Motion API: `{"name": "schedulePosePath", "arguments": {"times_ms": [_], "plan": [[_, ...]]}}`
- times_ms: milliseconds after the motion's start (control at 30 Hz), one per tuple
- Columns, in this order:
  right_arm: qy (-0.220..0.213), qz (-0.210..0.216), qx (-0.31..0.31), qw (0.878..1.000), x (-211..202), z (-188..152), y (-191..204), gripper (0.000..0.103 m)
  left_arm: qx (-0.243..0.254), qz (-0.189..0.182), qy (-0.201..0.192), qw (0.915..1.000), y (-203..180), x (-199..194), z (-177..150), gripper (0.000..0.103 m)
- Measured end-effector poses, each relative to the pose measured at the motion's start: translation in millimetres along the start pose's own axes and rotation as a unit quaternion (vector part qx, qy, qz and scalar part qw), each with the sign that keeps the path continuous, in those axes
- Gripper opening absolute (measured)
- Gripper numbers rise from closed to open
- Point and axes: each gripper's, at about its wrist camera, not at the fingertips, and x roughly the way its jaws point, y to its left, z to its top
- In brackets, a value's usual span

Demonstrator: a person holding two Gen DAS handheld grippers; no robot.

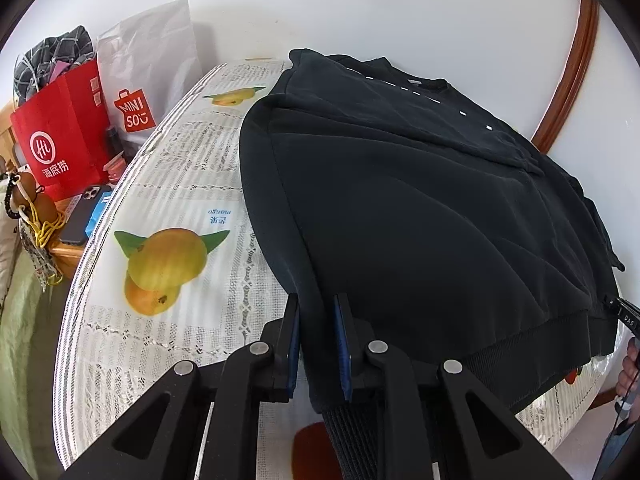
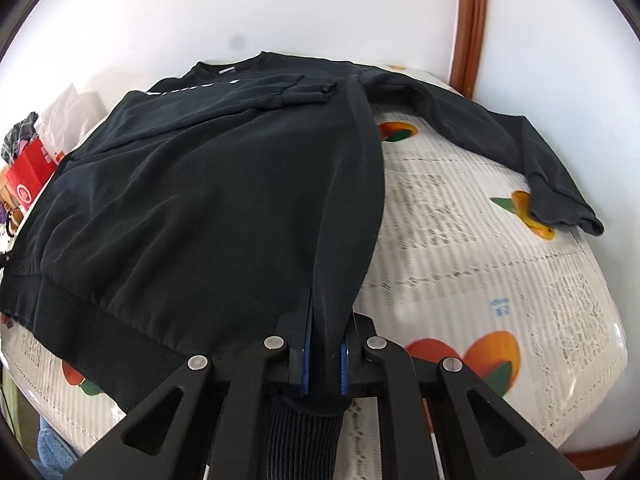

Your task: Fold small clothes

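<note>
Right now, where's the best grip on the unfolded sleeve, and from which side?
Take the sleeve at its ribbed cuff, coming from the table's right edge. It lies flat and stretched out on the fruit-print tablecloth, cuff end free and nearest that side. Both hand-held grippers now pinch the sweatshirt hem.

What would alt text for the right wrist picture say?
A black sweatshirt lies on a fruit-print tablecloth, its hem pinched by the right gripper. One sleeve stretches out to the right.
</note>
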Motion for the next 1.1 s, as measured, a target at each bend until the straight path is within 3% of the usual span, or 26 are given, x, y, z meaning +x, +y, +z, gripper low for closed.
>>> {"name": "schedulePosePath", "arguments": {"times_ms": [200,267,333,400,567,767,1033,1100], "plan": [[-0.006,-0.025,-0.027,0.999,-10,13,6,0.027,-0.009,0.005,0.004,0.9999,2,5,17,0.018],[-0.024,-0.029,-0.020,0.999,-17,21,-2,0.043,-0.010,0.011,0.005,0.9999,1,9,27,0.021],[-0.040,-0.044,-0.001,0.998,-19,33,-17,0.049,-0.009,0.018,0.004,0.9998,1,14,35,0.023],[-0.047,-0.066,0.016,0.997,-17,43,-32,0.050,-0.008,0.026,0.003,0.9996,0,20,42,0.028],[-0.056,-0.120,0.079,0.988,-1,63,-84,0.050,-0.006,0.048,-0.006,0.9988,3,38,55,0.053],[-0.046,-0.164,0.110,0.979,25,81,-132,0.050,-0.009,0.061,-0.012,0.9980,11,50,58,0.060],[0.000,-0.171,0.124,0.978,63,82,-168,0.050,-0.003,0.062,-0.016,0.9979,13,54,58,0.071],[-0.007,-0.182,0.130,0.975,64,81,-171,0.050,0.001,0.064,-0.015,0.9978,12,54,58,0.073]]}}
